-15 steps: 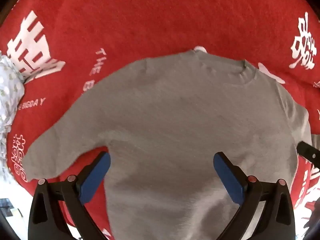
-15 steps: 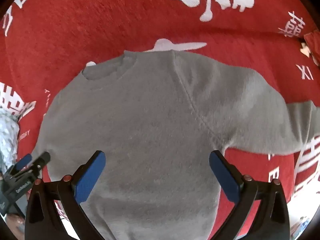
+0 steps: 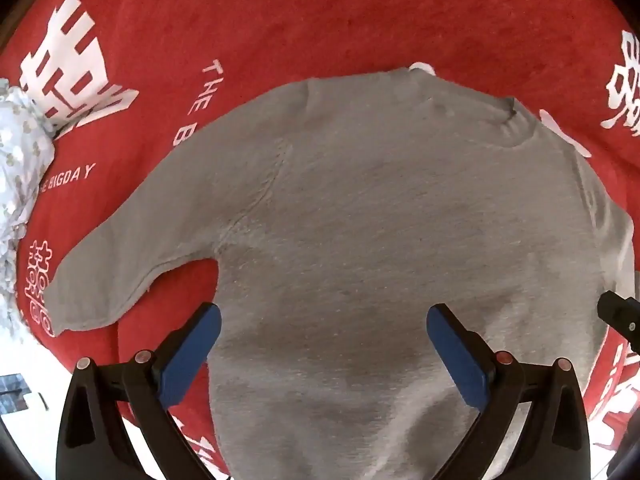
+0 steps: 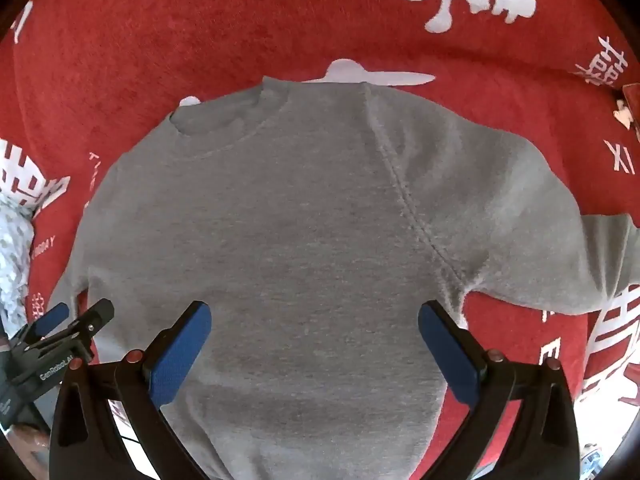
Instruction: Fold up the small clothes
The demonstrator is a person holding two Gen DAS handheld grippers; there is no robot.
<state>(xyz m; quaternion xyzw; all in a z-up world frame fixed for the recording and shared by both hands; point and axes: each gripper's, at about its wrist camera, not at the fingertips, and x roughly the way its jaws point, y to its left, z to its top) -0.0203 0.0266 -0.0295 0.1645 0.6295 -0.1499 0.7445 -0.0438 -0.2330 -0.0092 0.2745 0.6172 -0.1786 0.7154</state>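
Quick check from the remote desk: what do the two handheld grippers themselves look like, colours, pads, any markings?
Both match: the left gripper and right gripper have black angular finger frames, flat blue pads and small reddish rivet heads at the pivots. In the right wrist view, the left gripper's black body carries white lettering that looks like "GenRobot.AI". No cables or sleeves show.

Looked like a home, likely a bed or soft surface: plush red blanket [image 3: 360,20] printed with white double-happiness characters and "THE BIGDAY" text, pale patterned bedding [image 3: 20,152] bunched at 9 o'clock.
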